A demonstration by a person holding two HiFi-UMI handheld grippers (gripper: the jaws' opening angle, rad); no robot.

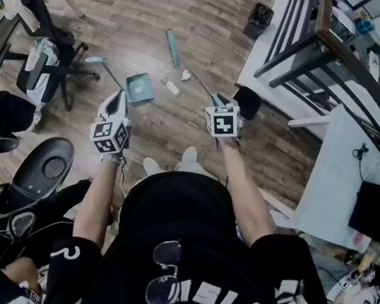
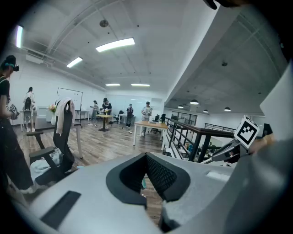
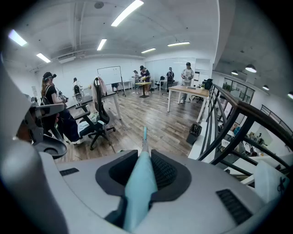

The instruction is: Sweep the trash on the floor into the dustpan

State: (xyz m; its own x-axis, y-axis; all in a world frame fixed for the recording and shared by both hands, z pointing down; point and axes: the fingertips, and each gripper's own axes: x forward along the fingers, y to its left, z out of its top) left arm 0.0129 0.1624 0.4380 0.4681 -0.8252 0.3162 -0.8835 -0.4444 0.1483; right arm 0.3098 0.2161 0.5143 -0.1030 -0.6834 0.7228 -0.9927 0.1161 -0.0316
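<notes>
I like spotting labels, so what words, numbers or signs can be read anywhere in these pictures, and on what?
Black shirt: big white letters, upside-down and cut off, not readable whole.
Sleeve: one white character, "P" or "?", cannot tell.
Left gripper and right gripper cubes: square patterns, no words.
Whiteboard: too small to read.

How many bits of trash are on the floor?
2. One white scrap lies just right of the dustpan. The other scrap is a little farther right, nearer the broom. Smaller bits may be hidden.
</notes>
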